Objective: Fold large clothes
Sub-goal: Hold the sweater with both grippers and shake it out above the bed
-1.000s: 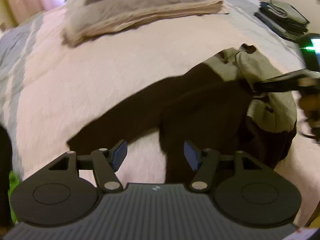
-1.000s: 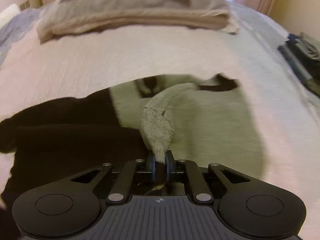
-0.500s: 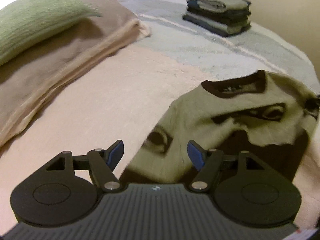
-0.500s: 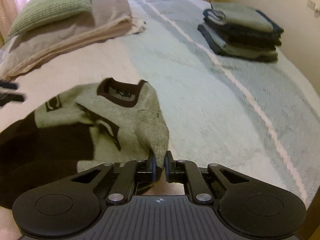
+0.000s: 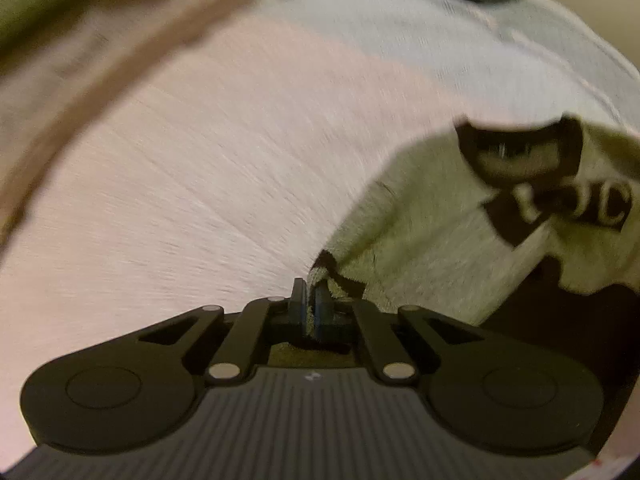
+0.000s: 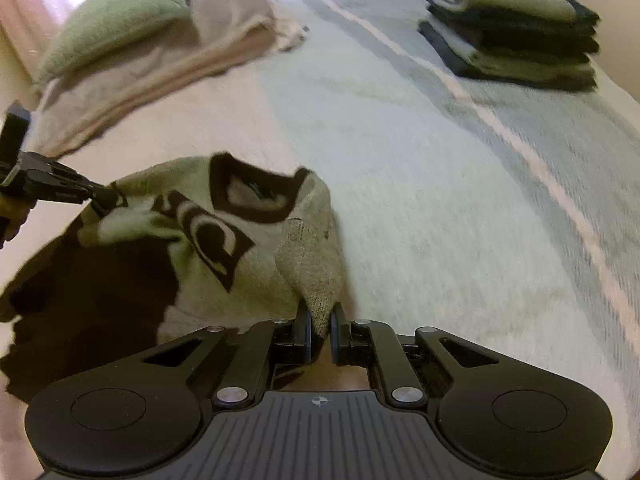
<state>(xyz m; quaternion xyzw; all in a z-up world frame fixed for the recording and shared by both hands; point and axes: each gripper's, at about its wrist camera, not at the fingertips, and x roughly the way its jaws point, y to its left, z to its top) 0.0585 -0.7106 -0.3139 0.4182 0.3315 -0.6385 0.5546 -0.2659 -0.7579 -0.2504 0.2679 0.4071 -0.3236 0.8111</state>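
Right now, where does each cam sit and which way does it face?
Left wrist: on the left gripper, looking along its fingers over the bed; clamps the sweater edge.
Right wrist: on the right gripper, facing the pillow and folded clothes stack; pinches the sweater; the left gripper shows at far left.
Shared: sweater, bed.

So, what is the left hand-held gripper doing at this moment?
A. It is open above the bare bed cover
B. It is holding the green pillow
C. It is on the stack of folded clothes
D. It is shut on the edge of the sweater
D: the left hand-held gripper has its jaws closed on a fold at the edge of the sweater.
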